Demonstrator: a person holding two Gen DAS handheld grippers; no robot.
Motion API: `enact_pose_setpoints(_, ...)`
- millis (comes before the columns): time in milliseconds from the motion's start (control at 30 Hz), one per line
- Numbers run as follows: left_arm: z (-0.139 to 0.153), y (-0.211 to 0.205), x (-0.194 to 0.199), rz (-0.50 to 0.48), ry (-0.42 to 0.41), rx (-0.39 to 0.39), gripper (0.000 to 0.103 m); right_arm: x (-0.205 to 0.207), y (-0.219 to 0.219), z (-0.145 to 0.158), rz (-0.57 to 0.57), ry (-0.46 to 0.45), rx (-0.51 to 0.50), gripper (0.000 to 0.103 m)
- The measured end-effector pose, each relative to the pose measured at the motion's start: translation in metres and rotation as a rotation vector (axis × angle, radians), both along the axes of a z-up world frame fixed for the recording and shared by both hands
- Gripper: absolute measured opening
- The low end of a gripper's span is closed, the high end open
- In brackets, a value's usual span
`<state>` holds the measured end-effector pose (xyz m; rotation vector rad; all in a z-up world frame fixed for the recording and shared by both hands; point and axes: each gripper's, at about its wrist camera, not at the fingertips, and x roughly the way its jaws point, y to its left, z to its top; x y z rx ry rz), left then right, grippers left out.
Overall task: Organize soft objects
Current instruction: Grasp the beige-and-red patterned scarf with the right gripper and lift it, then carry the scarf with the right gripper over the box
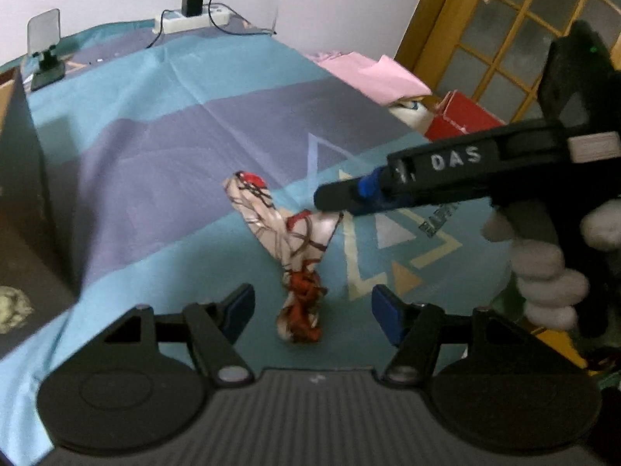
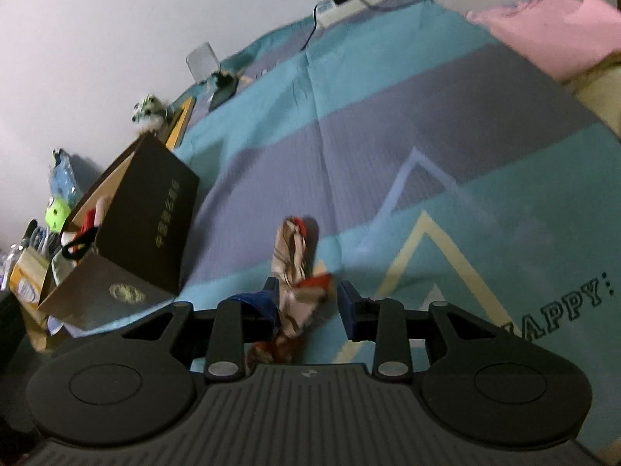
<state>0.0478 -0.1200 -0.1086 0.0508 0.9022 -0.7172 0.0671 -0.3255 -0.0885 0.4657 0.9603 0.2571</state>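
A cream, red and brown patterned scarf (image 1: 289,240) lies bunched in a Y shape on the teal and purple bedsheet (image 1: 155,147). My left gripper (image 1: 312,310) is open, its fingers on either side of the scarf's near end, a little above it. My right gripper (image 2: 308,303) is open, with the scarf (image 2: 297,279) lying between its fingers. In the left wrist view the right gripper (image 1: 330,200) reaches in from the right, its tip at the scarf's right branch.
A dark brown box (image 2: 132,233) with soft items inside stands at the left of the bed. A power strip with charger (image 1: 190,17) and a small mirror stand (image 1: 44,50) are at the far edge. Pink cloth (image 1: 372,73) and a red box (image 1: 462,116) lie at the right.
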Motion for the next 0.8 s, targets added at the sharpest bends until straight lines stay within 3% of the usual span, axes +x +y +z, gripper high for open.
enact_pose_setpoints(200, -0.018, -0.016, 0.013, 0.068, 0.002, 0.062, 0.063, 0.003, -0.01, -0.015, 0.05, 0.047, 0.086, 0.016)
enact_pose_setpoints(233, -0.018, -0.017, 0.013, 0.08, -0.006, 0.057, 0.052, 0.004, -0.01, -0.018, 0.054, 0.053, 0.101, 0.016)
enact_pose_setpoints(300, -0.018, -0.019, 0.016, 0.094, -0.001, 0.047, 0.042, 0.006, -0.009, -0.023, 0.061, 0.067, 0.135, 0.016)
enact_pose_setpoints(333, -0.018, -0.02, 0.018, 0.103, 0.001, 0.044, 0.029, 0.007, -0.008, -0.025, 0.063, 0.074, 0.151, 0.016)
enact_pose_setpoints(433, -0.018, -0.021, 0.022, 0.126, 0.005, 0.04, 0.016, 0.01, -0.005, -0.033, 0.069, 0.096, 0.188, 0.016)
enact_pose_setpoints(567, -0.012, -0.018, 0.019, 0.14, -0.009, 0.026, 0.015, 0.013, 0.0, -0.036, 0.097, 0.11, 0.228, 0.014)
enact_pose_setpoints(800, 0.019, 0.008, 0.008, 0.192, -0.087, -0.031, 0.015, 0.014, 0.016, -0.004, 0.165, 0.007, 0.244, 0.013)
